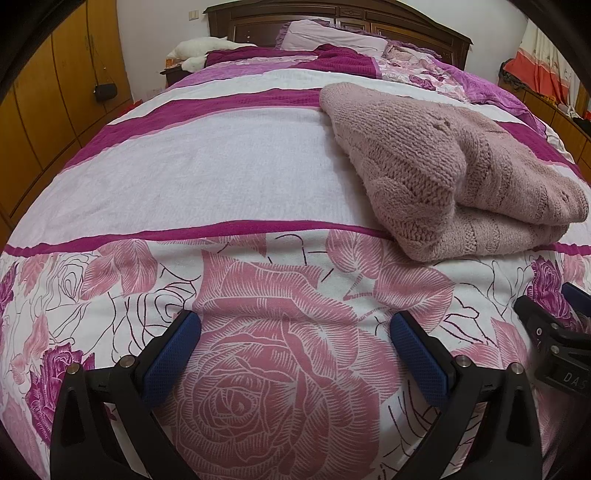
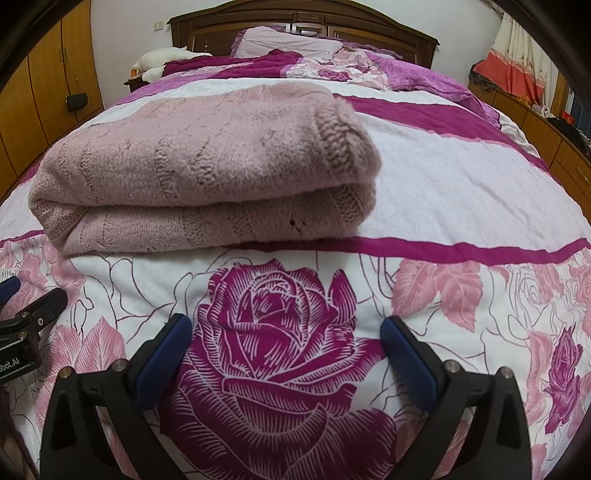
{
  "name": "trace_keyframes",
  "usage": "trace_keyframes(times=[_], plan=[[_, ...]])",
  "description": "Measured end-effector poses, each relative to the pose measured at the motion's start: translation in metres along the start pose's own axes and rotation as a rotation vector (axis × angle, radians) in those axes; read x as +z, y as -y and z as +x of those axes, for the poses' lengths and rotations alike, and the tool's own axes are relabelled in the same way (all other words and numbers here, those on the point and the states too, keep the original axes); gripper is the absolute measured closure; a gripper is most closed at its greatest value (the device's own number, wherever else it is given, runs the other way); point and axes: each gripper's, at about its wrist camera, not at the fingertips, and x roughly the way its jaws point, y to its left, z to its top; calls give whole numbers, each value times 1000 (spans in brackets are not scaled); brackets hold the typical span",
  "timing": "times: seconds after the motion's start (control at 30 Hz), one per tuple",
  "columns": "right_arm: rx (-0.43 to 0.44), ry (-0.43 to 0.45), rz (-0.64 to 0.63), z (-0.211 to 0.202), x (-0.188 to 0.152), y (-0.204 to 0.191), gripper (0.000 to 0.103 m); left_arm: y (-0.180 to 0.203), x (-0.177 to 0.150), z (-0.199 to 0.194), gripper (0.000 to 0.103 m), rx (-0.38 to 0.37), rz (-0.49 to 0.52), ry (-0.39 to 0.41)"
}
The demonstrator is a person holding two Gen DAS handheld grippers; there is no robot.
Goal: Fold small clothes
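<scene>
On bedspread (image 2: 443, 177), folded sweater (image 2: 207, 166) lying crosswise, seemingly, left claw (image 1: 295, 328) wide, right claw (image 2: 286, 332) wide.

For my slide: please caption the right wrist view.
Folded pink sweater on floral bedspread, open right gripper before it.

- Both wrist views are evenly lit by soft indoor light, with no glare on the bedspread (image 1: 229, 173).
- Shadows are faint: a thin dark band under the folded sweater (image 2: 207, 162).
- Strong fisheye bending bows the headboard (image 2: 303, 22) and the wardrobe (image 1: 44, 103), and the corners fall off to black.
- Focus is sharp in the middle, while the sweater's far edge looks slightly soft.
</scene>
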Motion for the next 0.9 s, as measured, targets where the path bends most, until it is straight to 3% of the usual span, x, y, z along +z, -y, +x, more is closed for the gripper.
trace_keyframes(times=[0.9], plan=[[-1, -1, -2, 0, 0, 0, 0, 2, 0, 0, 17, 5, 3, 1]])
